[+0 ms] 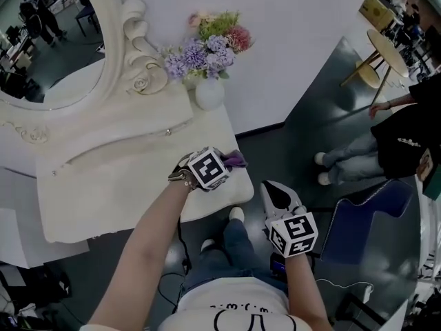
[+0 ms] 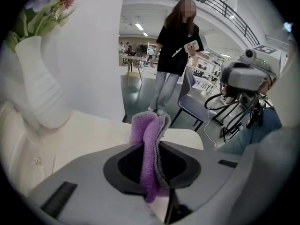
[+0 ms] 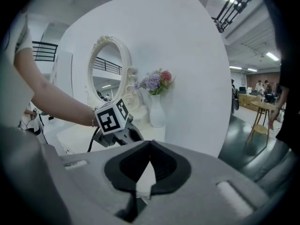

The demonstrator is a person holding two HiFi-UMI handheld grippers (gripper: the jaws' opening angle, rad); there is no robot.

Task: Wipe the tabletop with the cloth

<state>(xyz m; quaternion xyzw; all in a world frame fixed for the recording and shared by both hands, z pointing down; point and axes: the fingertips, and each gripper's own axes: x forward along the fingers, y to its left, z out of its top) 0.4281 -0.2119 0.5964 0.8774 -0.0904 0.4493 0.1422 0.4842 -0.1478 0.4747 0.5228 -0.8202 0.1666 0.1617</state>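
A purple cloth (image 1: 236,159) (image 2: 149,144) is pinched upright between the jaws of my left gripper (image 1: 229,163) (image 2: 154,146), which is shut on it. That gripper hovers at the right end of the cream dressing table (image 1: 117,185) (image 2: 89,130), near its front corner. My right gripper (image 1: 277,190) (image 3: 150,143) is off the table, over the dark floor to the right, jaws shut with nothing between them. In the right gripper view the left gripper (image 3: 114,122) shows over the tabletop.
A white vase (image 1: 209,94) (image 2: 41,88) of flowers (image 1: 207,43) stands at the table's back right, beside an ornate oval mirror (image 1: 55,47). A person (image 1: 396,143) (image 2: 173,55) stands on the floor to the right, near a blue chair (image 1: 362,219).
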